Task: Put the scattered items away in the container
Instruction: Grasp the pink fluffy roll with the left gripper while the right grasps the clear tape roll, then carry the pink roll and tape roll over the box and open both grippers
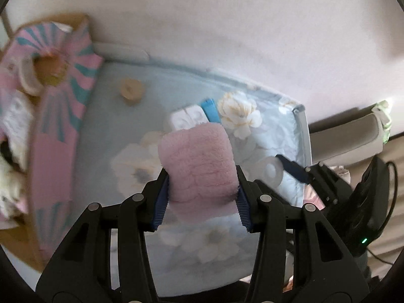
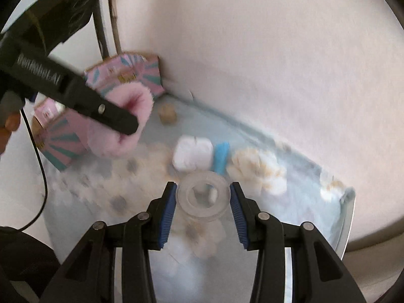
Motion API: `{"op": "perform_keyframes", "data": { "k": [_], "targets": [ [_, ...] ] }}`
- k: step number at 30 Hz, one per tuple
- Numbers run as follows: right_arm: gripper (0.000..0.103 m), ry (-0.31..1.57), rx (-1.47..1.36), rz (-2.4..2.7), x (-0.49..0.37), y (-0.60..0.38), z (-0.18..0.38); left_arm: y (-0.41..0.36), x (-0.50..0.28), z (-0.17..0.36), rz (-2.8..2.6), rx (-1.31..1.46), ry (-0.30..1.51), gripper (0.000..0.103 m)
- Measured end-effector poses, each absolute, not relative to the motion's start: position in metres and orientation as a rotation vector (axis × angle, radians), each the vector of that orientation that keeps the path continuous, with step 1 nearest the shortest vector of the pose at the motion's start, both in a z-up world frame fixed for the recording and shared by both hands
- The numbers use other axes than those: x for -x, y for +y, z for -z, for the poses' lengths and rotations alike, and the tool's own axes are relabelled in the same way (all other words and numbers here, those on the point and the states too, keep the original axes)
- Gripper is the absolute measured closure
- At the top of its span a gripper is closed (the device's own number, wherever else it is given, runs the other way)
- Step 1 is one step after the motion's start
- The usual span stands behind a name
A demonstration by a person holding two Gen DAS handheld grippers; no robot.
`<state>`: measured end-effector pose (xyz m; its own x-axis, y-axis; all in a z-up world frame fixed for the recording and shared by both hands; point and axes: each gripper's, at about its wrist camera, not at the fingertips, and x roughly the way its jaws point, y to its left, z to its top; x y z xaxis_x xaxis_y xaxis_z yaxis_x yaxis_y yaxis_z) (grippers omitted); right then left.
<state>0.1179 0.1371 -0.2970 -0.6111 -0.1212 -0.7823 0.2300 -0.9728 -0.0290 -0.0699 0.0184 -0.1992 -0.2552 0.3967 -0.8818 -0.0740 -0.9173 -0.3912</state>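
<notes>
My left gripper (image 1: 202, 174) is shut on a fluffy pink roll (image 1: 199, 159), held above the floral tablecloth (image 1: 108, 116). In the right wrist view the pink roll (image 2: 131, 126) hangs beside the pink box with teal rays (image 2: 149, 75), in the left gripper's fingers (image 2: 118, 118). That box (image 1: 63, 116) stands open at the left with several soft items inside. My right gripper (image 2: 203, 185) is shut on a clear tape ring (image 2: 204, 209), pads against both sides. A white packet (image 2: 193, 155), a blue item (image 2: 222, 157) and a tan round piece (image 2: 167, 113) lie on the cloth.
A pale wall runs close behind the table. The table's right edge (image 1: 301, 131) drops off, with a white object (image 1: 353, 136) beyond it. A black cable (image 2: 43, 176) hangs at the left, near a person's hand (image 2: 10, 126).
</notes>
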Motion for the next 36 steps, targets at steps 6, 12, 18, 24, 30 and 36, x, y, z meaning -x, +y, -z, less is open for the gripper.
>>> {"op": "perform_keyframes", "data": {
  "k": [6,12,18,24,30,36],
  "targets": [
    [0.064,0.126,-1.186,2.617,-0.097,0.102,0.244,-0.024,0.057,0.165,-2.352,1.625,-0.336,0.06],
    [0.064,0.135,-1.113,2.561,-0.067,0.054,0.2,-0.081,0.046,0.142,-2.478,1.59,-0.27,0.06],
    [0.064,0.171,-1.122,2.488,-0.024,0.011,0.179,-0.124,0.038,0.139,-2.57,1.578,-0.16,0.06],
    [0.064,0.174,-1.167,2.408,0.0,-0.033,0.186,-0.169,0.03,0.151,-2.614,1.609,-0.127,0.06],
    [0.064,0.166,-1.244,2.346,0.024,-0.071,0.208,-0.199,0.023,0.176,-2.613,1.667,-0.158,0.06],
    [0.064,0.17,-1.305,2.299,0.039,-0.097,0.24,-0.217,0.02,0.195,-2.6,1.692,-0.219,0.06]
  ]
}}
